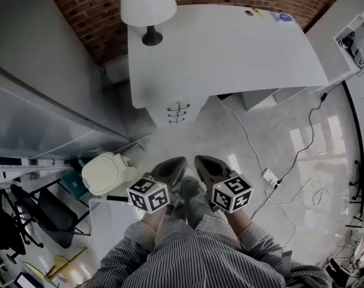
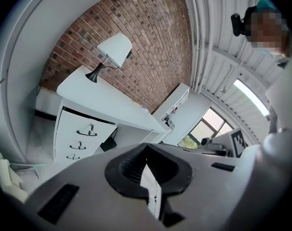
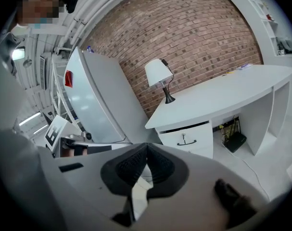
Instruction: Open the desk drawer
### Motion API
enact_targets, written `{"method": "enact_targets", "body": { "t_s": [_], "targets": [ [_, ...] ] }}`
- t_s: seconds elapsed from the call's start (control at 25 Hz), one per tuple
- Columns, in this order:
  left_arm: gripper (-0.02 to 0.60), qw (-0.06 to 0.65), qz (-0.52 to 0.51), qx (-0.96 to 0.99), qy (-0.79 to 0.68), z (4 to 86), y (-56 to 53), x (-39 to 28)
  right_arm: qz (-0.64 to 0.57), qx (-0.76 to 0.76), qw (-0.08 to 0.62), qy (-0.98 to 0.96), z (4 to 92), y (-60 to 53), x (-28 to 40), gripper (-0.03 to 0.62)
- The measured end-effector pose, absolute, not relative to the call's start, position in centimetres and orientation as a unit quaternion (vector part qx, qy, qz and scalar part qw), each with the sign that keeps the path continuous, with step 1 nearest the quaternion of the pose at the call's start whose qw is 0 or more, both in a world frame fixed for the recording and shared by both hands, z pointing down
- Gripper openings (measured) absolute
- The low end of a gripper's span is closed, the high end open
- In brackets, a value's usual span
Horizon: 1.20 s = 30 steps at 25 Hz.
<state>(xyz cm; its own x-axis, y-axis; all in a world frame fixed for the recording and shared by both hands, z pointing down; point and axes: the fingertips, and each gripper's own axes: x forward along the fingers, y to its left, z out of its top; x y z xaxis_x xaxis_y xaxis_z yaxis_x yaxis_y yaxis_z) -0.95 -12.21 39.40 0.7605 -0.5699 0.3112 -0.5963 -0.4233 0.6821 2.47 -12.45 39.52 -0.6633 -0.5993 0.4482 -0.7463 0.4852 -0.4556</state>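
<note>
- A person stands back from a white desk [image 1: 229, 47] set against a brick wall [image 1: 98, 17], a gripper in each hand. A lamp [image 1: 149, 5] sits at the desk's far left corner.
- The drawer stack [image 1: 177, 113] hangs under the left end of the desktop. It has three fronts, one above another, and all appear shut. In the left gripper view the stack [image 2: 81, 134] sits low and left. In the right gripper view the top front [image 3: 189, 138] lies just right of centre.
- The left gripper [image 1: 179, 161] and right gripper [image 1: 201, 159] are held side by side, near the person's body. Both point toward the desk, jaws pressed together with nothing between them, as each gripper's own view confirms [image 2: 146, 150] [image 3: 146, 146].
- The stack lies straight ahead on the far side of bare floor [image 1: 229, 143], well apart from both tools. The left gripper lines up with it more squarely and looks the likelier one to reach it.
- The top handle [image 1: 178, 107] runs left to right, across the line of approach. The jaws would probably need to part and close over the bar from above and below before any pull toward the person.
</note>
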Motion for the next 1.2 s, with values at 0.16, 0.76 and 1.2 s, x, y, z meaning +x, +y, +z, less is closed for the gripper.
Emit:
{"method": "enact_targets", "body": {
  "t_s": [0.16,0.76,1.2],
  "targets": [
    [0.012,0.428,0.009,0.830,-0.359,41.4,-14.3,-1.6,0.331,0.381,0.114,-0.856,41.1,-14.4,2.2,0.017],
    [0.012,0.468,-0.014,0.797,-0.381,49.4,-19.2,-2.8,0.356,0.380,0.129,-0.844,48.6,-19.9,1.6,0.017],
    [0.012,0.483,-0.035,0.770,-0.415,53.3,-21.1,-3.8,0.413,0.387,0.100,-0.818,54.5,-21.4,1.9,0.017]
  ]
}}
